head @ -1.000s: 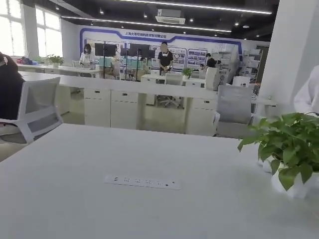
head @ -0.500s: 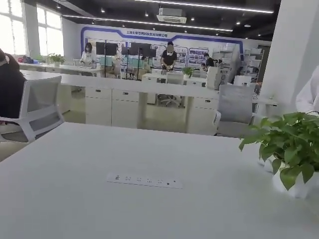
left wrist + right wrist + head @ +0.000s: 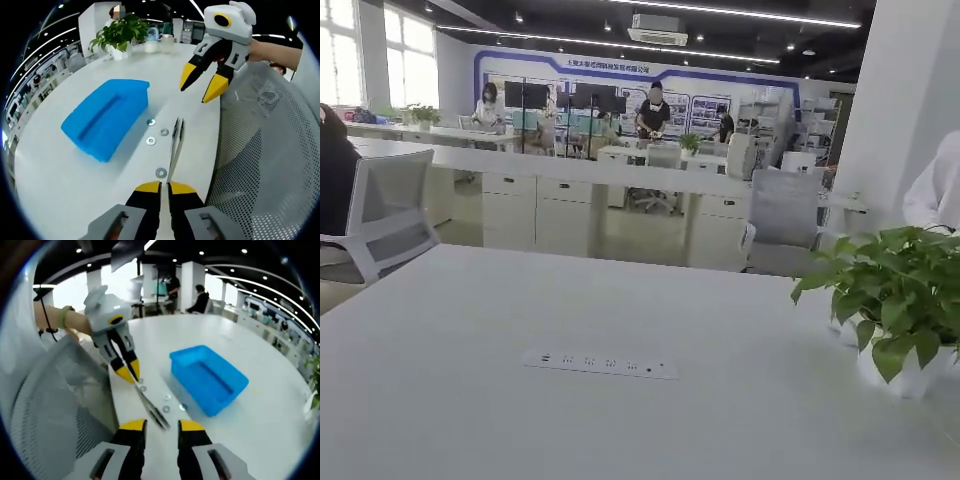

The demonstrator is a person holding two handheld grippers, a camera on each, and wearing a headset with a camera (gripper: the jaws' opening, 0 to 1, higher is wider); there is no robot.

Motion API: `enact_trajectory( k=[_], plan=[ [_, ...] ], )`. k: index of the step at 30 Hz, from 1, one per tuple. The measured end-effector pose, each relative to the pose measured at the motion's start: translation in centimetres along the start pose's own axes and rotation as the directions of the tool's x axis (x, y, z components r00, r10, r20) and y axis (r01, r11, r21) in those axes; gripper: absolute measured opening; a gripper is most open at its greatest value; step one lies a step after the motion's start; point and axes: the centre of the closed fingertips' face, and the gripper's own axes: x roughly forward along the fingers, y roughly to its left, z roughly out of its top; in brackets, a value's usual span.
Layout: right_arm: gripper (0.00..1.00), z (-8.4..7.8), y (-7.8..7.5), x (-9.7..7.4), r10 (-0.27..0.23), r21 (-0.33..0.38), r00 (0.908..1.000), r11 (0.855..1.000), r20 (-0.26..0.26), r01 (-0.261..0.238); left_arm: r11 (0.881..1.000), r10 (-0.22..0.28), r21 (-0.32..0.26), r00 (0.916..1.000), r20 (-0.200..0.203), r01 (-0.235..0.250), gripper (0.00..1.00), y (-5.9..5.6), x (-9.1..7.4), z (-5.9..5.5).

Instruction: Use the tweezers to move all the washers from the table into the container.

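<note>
Metal tweezers (image 3: 175, 142) lie on the white table near its edge, with several washers (image 3: 151, 141) scattered beside them. Just past the washers stands a blue container (image 3: 107, 117). My left gripper (image 3: 165, 187) is shut with nothing in it, its tips just short of the tweezers' near end. My right gripper (image 3: 202, 86) hovers open above the far end of the tweezers. In the right gripper view, my right gripper (image 3: 162, 426) is open over the tweezers (image 3: 152, 407), the washers (image 3: 166, 409) and the container (image 3: 207, 377). The left gripper (image 3: 129, 374) points down at the tweezers' far end.
A mesh chair back (image 3: 260, 150) stands close against the table edge by the tweezers. A potted plant (image 3: 895, 300) stands at the right of the table (image 3: 440, 400), and a power strip (image 3: 600, 364) is set into its middle. People work at far desks.
</note>
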Motion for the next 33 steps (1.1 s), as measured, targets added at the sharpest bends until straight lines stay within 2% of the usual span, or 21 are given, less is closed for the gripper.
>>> enact_trajectory(
  k=[7,14,15,18,25,31,33],
  plan=[
    [0.22,-0.1,0.2,0.7,0.011,0.008,0.9999,1.000,-0.002,-0.011,0.999,-0.012,0.046,0.9994,-0.033,0.014,0.00,-0.7,0.8,-0.2],
    [0.22,-0.2,0.7,1.5,0.034,-0.005,0.9993,0.999,-0.015,-0.034,0.993,-0.031,0.111,0.9987,-0.041,0.035,0.00,-1.1,0.9,0.0],
    [0.22,-0.2,0.7,1.6,0.036,-0.009,0.9992,0.999,-0.017,-0.036,0.993,-0.043,0.113,0.9984,-0.037,0.046,0.00,-1.3,0.6,0.2],
    [0.23,-0.2,1.0,2.0,0.047,-0.024,0.9986,0.999,-0.024,-0.047,0.990,-0.038,0.134,0.9991,-0.020,0.041,0.00,-1.4,-0.4,0.8],
    [0.24,-0.1,2.0,3.0,0.083,-0.066,0.9956,0.994,-0.045,-0.086,0.987,-0.023,0.162,0.9983,0.053,0.014,0.00,-2.2,-3.6,3.0],
    [0.24,0.2,3.5,4.3,0.143,-0.132,0.9869,0.980,-0.076,-0.152,0.989,-0.017,0.151,0.9968,0.078,0.005,0.00,-3.1,-5.6,3.9],
    [0.24,0.1,4.1,4.9,0.169,-0.155,0.9812,0.971,-0.093,-0.182,0.990,-0.019,0.142,0.9965,0.081,0.008,0.00,-3.4,-6.0,4.1]
  ],
)
